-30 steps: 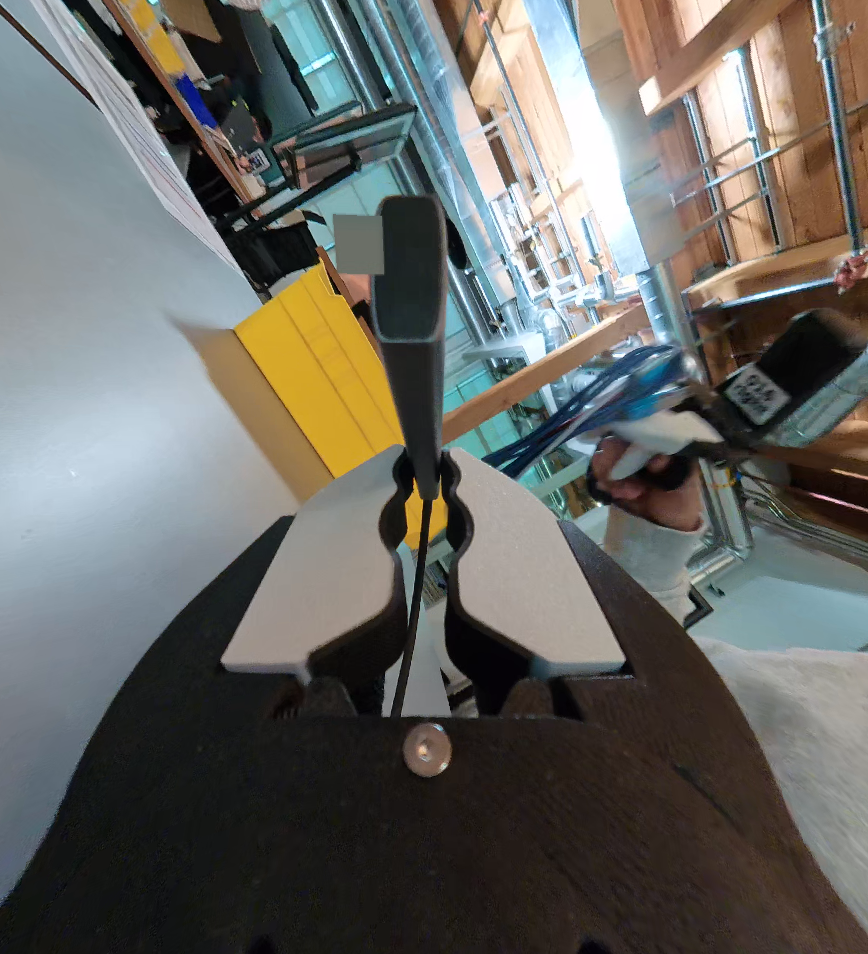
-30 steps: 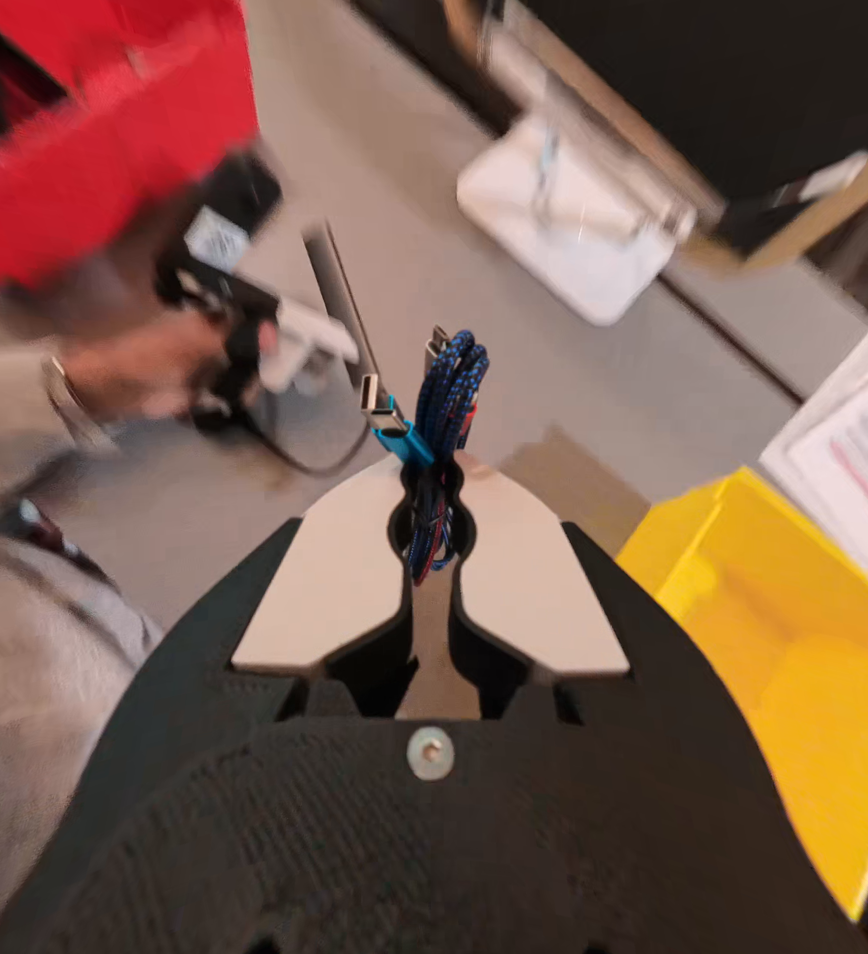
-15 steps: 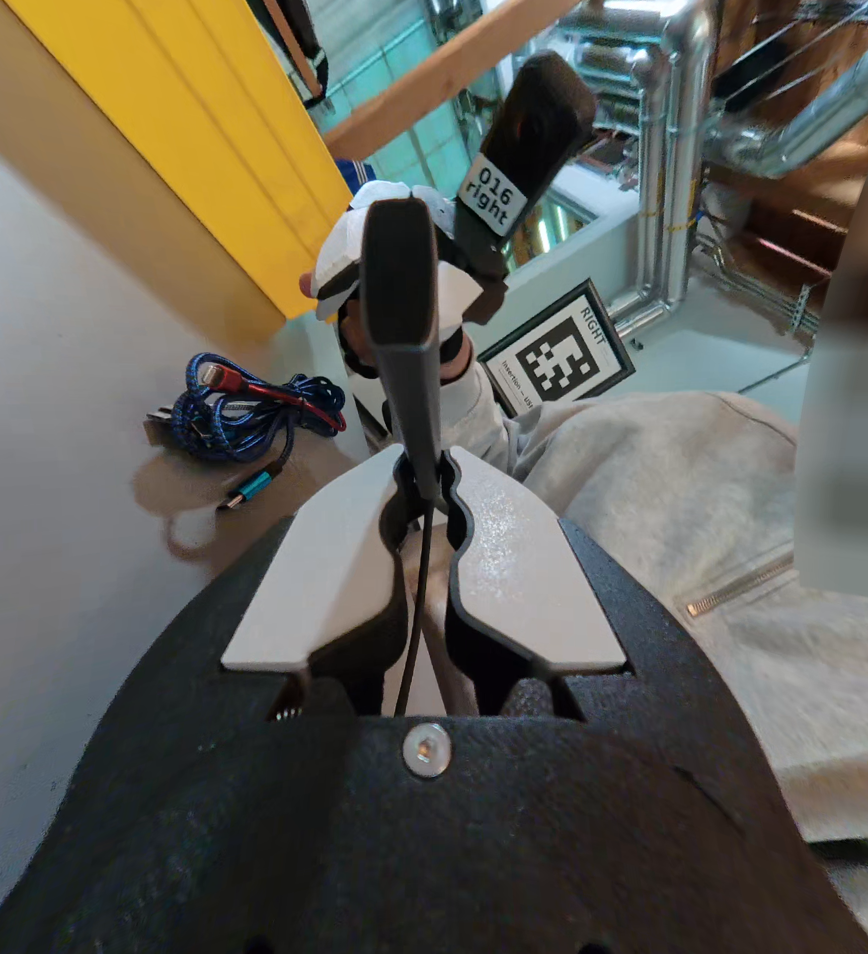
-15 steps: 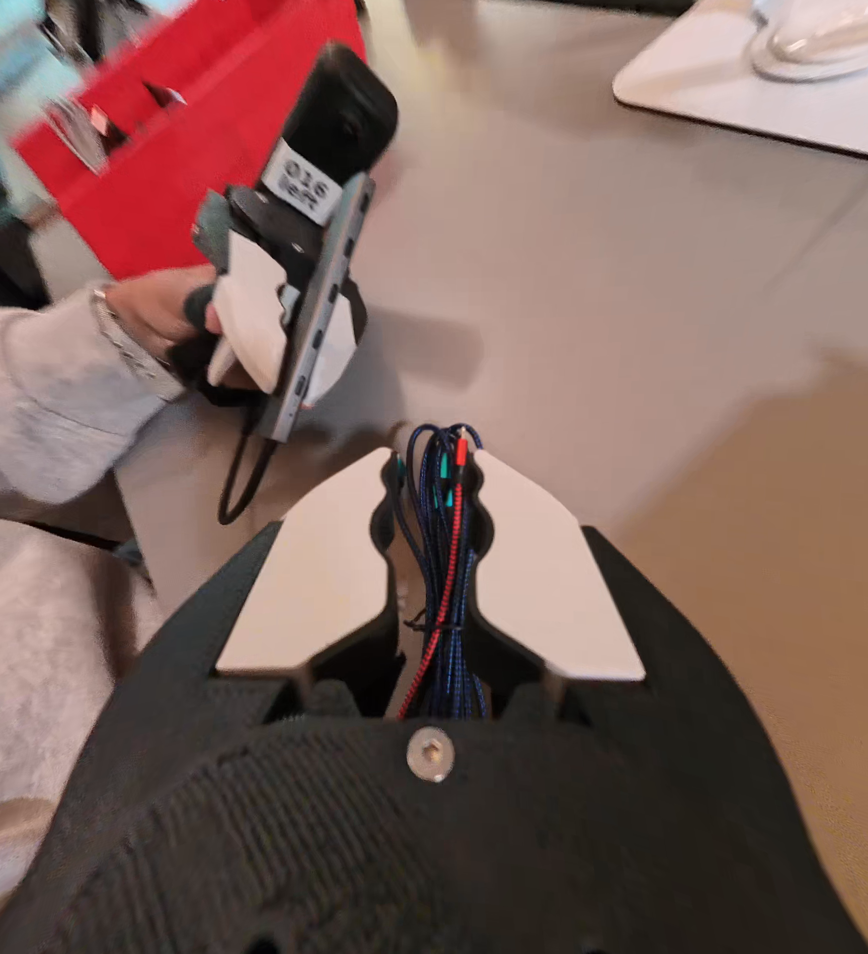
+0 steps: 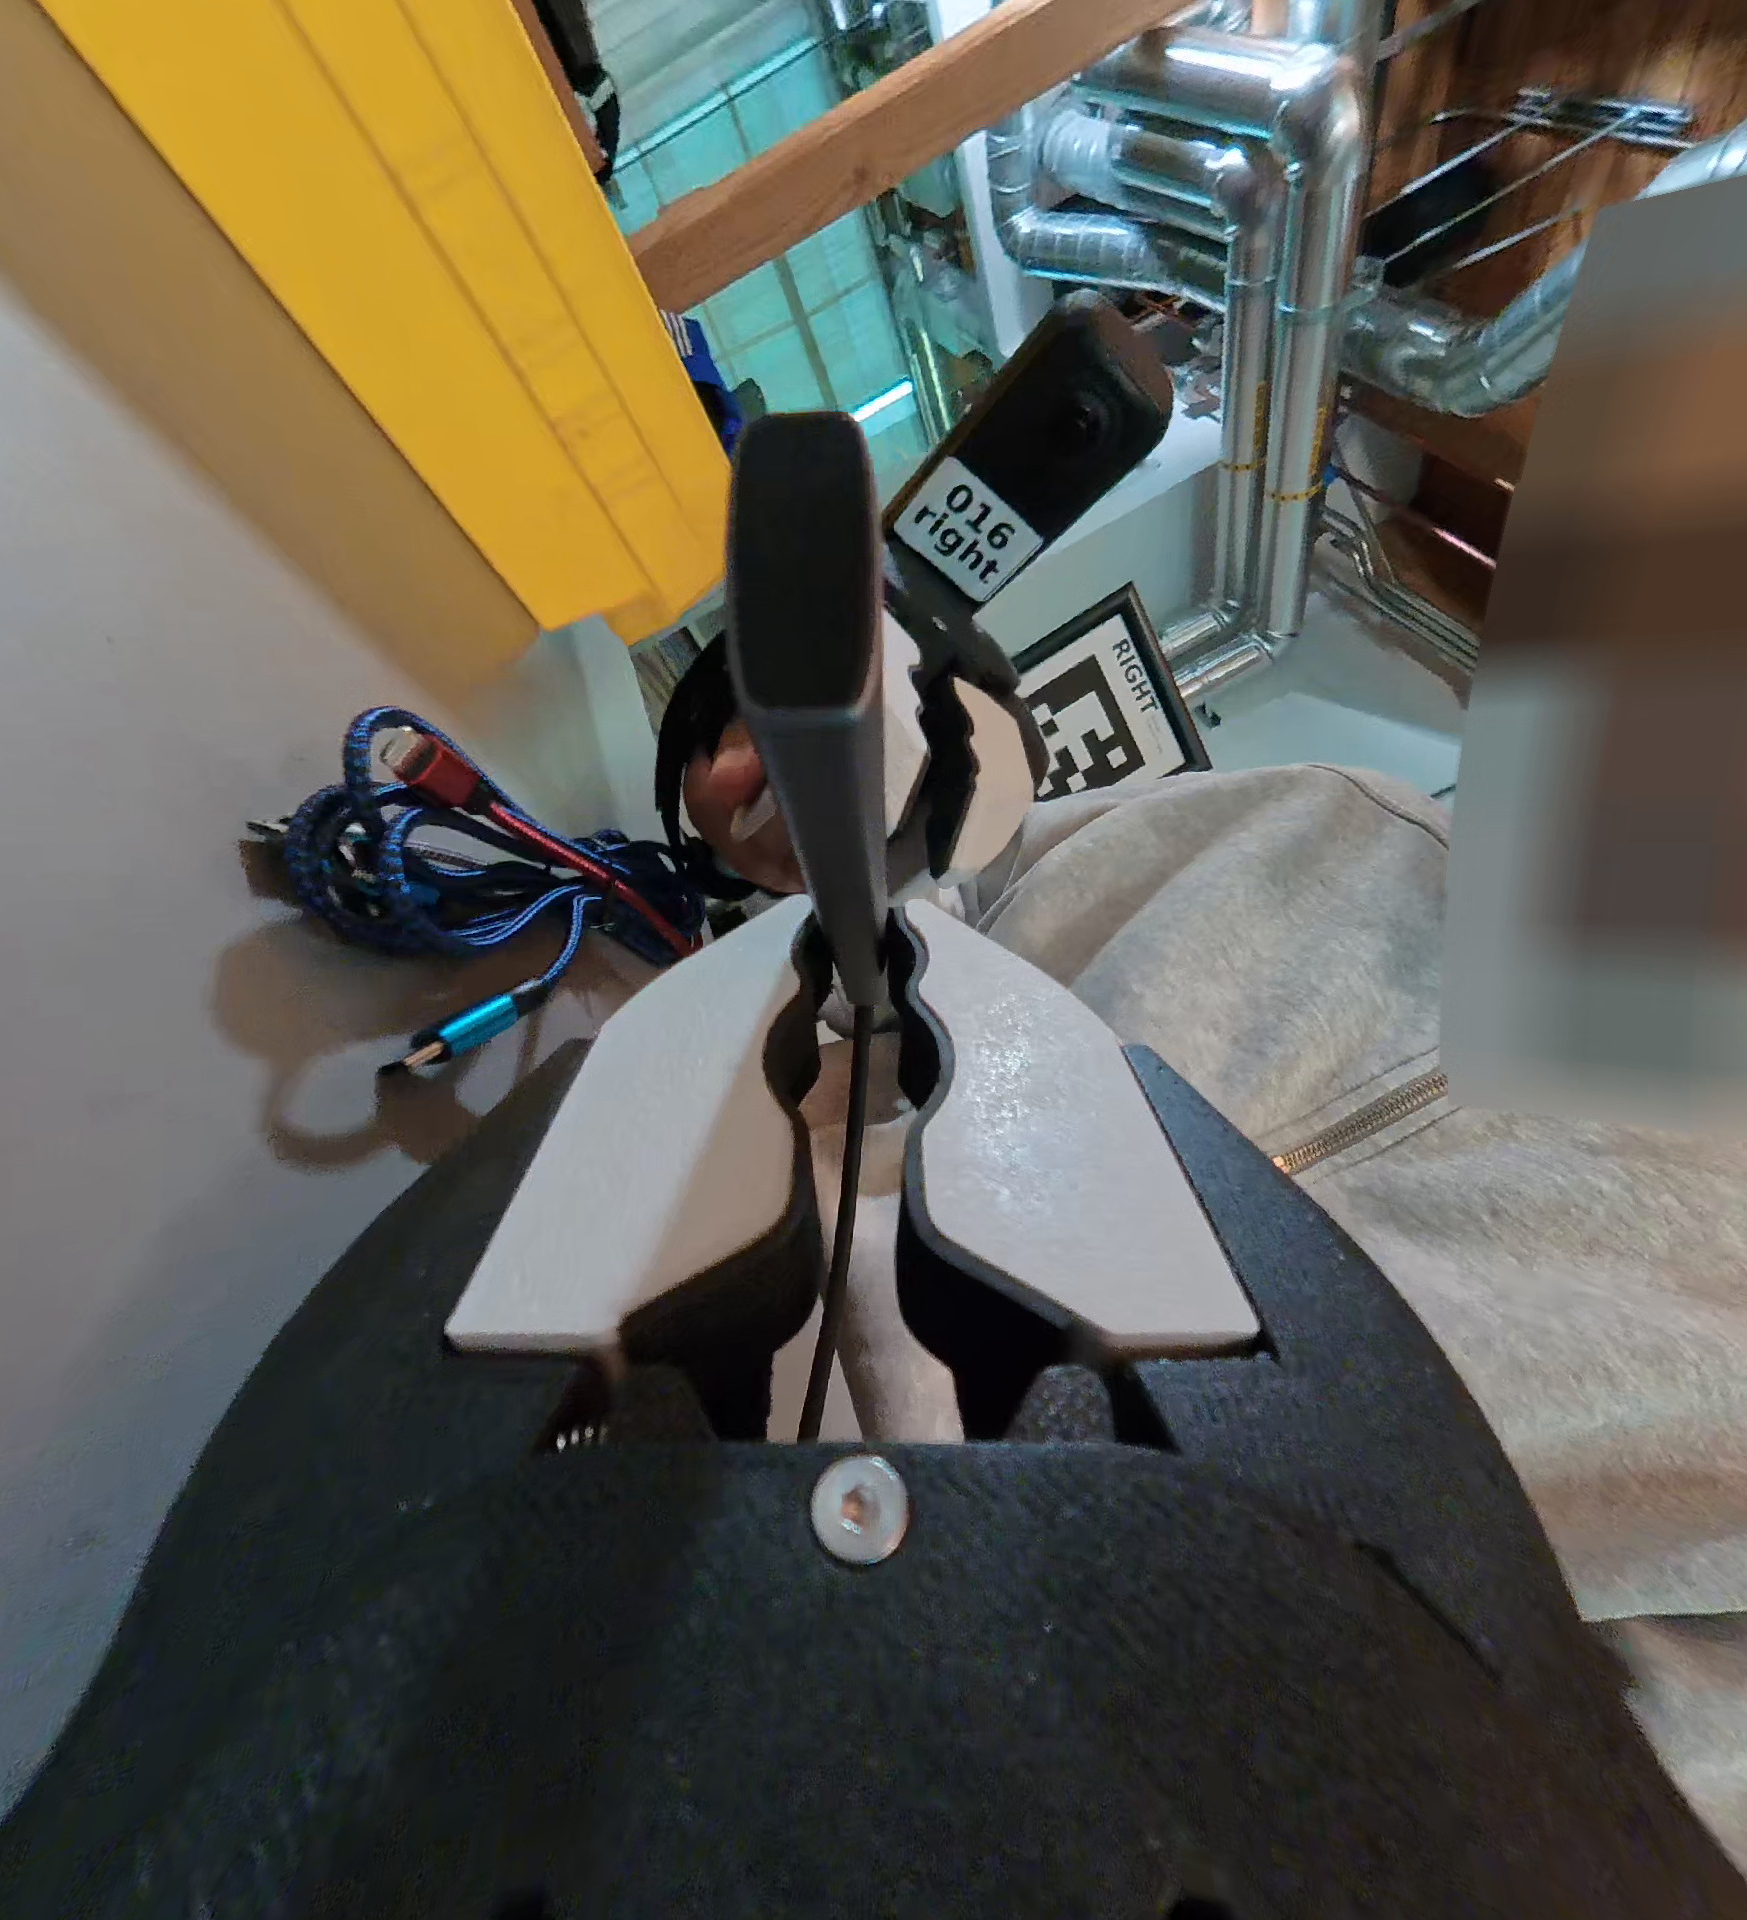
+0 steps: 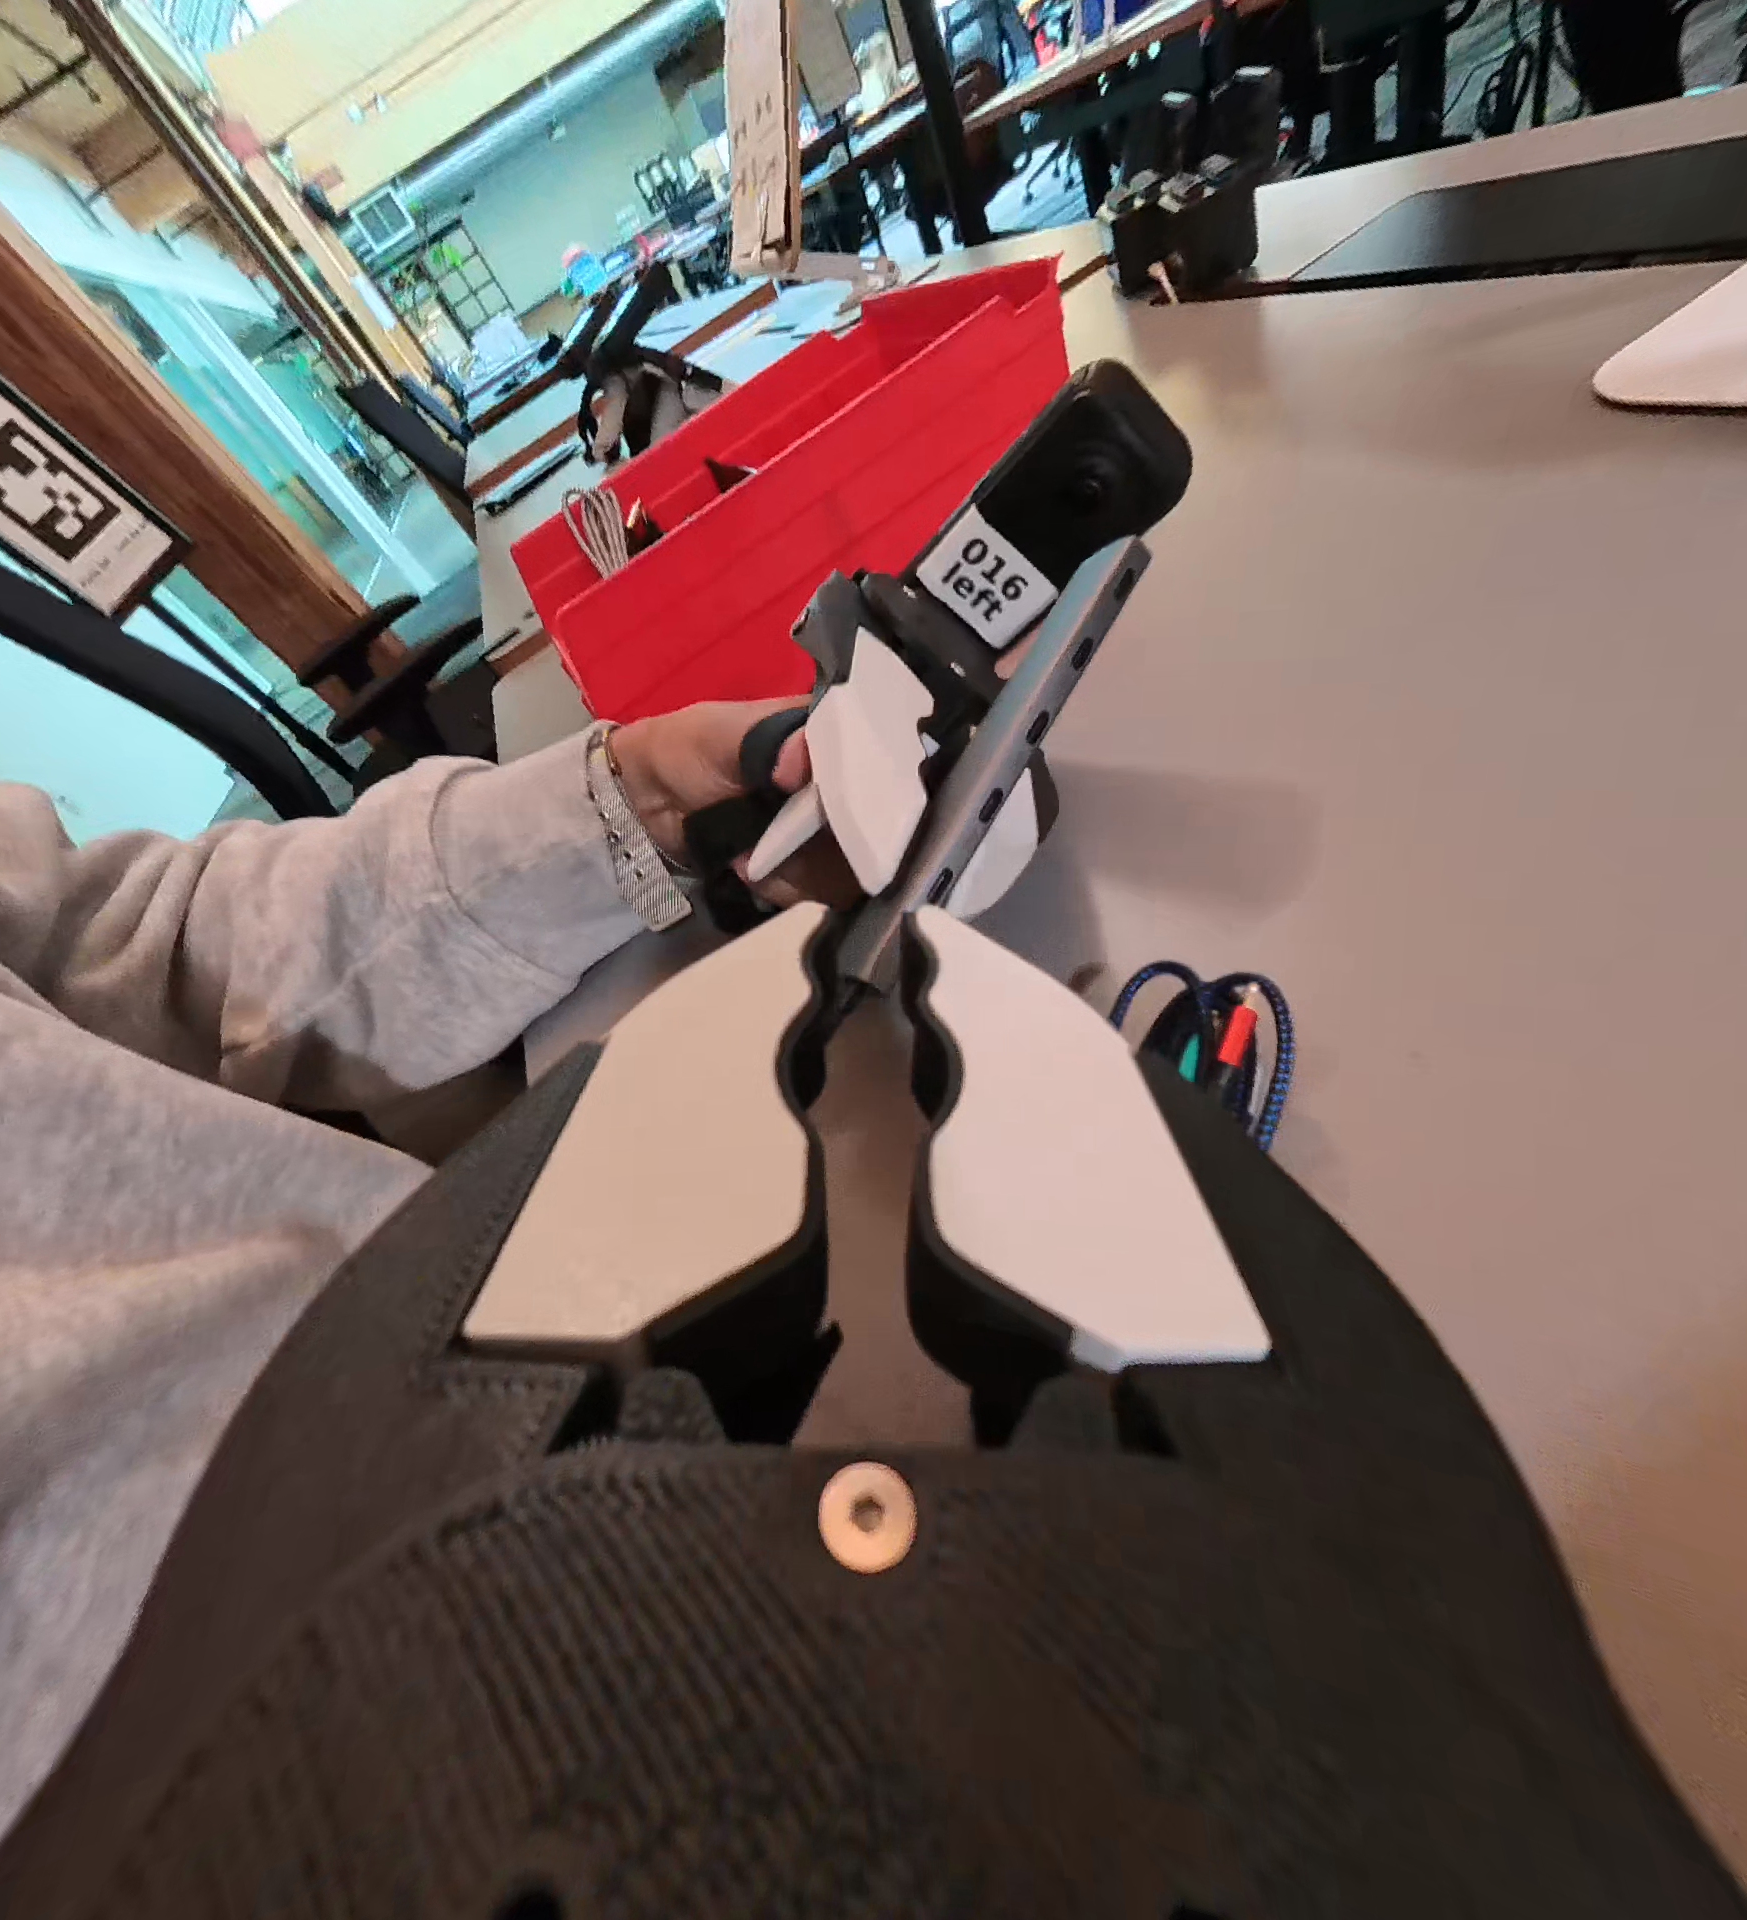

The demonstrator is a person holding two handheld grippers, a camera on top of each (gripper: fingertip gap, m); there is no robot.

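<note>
My left gripper: jaws clenched on grey hub. My right gripper: jaws narrowly parted at hub's end, cannot tell if grasping. Cable bundle on table, just right.

Grey hub, blue braided cables, yellow bin, red bin

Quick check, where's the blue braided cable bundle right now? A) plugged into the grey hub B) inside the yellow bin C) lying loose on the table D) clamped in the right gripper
C: the cable bundle lies loose on the table, apart from the right gripper, whose open fingers hold nothing, while the left gripper is shut on the grey hub.
</note>
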